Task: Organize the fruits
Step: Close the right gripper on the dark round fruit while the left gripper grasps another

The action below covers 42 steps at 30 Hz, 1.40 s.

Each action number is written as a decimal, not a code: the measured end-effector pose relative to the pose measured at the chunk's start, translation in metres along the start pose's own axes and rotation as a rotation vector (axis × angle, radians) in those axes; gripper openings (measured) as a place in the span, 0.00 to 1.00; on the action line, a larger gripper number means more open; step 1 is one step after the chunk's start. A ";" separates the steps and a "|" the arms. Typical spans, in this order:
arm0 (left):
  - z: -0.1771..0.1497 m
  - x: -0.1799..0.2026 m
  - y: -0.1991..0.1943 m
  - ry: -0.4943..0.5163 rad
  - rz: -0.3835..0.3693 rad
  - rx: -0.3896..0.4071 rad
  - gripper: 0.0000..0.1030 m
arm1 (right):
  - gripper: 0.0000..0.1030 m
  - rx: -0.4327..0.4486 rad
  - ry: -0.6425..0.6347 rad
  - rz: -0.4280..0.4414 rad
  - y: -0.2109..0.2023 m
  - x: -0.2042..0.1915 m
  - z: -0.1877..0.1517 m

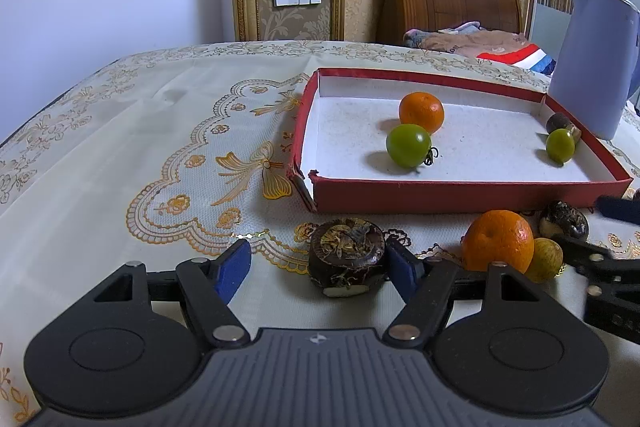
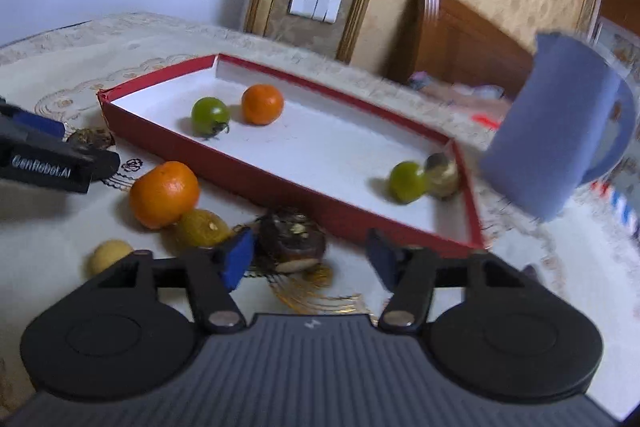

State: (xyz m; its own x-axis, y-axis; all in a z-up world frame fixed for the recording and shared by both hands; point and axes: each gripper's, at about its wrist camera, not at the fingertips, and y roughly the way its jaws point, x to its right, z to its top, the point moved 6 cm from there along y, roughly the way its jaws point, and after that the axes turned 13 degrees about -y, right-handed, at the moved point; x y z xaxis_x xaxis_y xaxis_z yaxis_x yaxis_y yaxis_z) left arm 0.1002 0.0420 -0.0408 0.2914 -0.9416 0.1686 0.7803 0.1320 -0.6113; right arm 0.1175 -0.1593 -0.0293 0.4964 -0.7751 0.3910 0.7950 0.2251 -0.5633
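Fruits lie partly in the red tray (image 1: 460, 193), partly loose on the bench (image 1: 120, 155) in front of it.

Left tongs (image 1: 318, 267): blue pads spread apart. A dark, flattened water chestnut (image 1: 346, 257) sits between them, against the right pad (image 1: 404, 267), with a clear gap to the left pad (image 1: 232, 269). Not clamped.

Just right of the left tongs: a loose mandarin (image 1: 498, 239), touching a yellow-green fruit (image 1: 546, 259) on its right side. Behind those, a second dark chestnut (image 1: 564, 219), close to the tray's front wall.

Right tongs (image 2: 310, 259): also apart, holding nothing. That second chestnut (image 2: 292, 239) lies just ahead, nearer the left pad (image 2: 238, 259); whether pad and chestnut touch, cannot tell (right wrist view is blurred). Left of the right tongs: the mandarin (image 2: 164, 193), the yellow-green fruit (image 2: 202, 227), and a small pale yellow fruit (image 2: 108, 255) nearest the camera.

Inside the tray, beyond both tongs: a mandarin (image 1: 422, 111) and a green tomato with stem (image 1: 408, 145), close together toward the left half. At the far right corner, a second green tomato (image 1: 560, 145) beside a dark chestnut (image 1: 560, 123).

Blue jug (image 1: 588, 63) stands past the tray's right end. Patterned cloth covers the bench.
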 end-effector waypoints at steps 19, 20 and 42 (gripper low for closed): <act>-0.003 0.006 -0.002 0.033 -0.041 -0.003 0.70 | 0.37 0.007 0.219 0.023 -0.007 0.023 -0.019; -0.003 0.007 -0.002 0.033 -0.044 -0.002 0.66 | 0.37 0.008 0.224 0.023 -0.007 0.024 -0.020; -0.003 0.012 -0.008 0.063 -0.064 0.024 0.37 | 0.37 0.070 0.248 0.031 -0.017 0.026 -0.019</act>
State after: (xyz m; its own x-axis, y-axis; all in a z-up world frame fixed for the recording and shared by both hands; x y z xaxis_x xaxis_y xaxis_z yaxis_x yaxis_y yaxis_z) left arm 0.0960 0.0291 -0.0366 0.2056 -0.9659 0.1575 0.8096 0.0775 -0.5818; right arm 0.1106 -0.1943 -0.0236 0.4274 -0.8863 0.1786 0.8071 0.2850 -0.5170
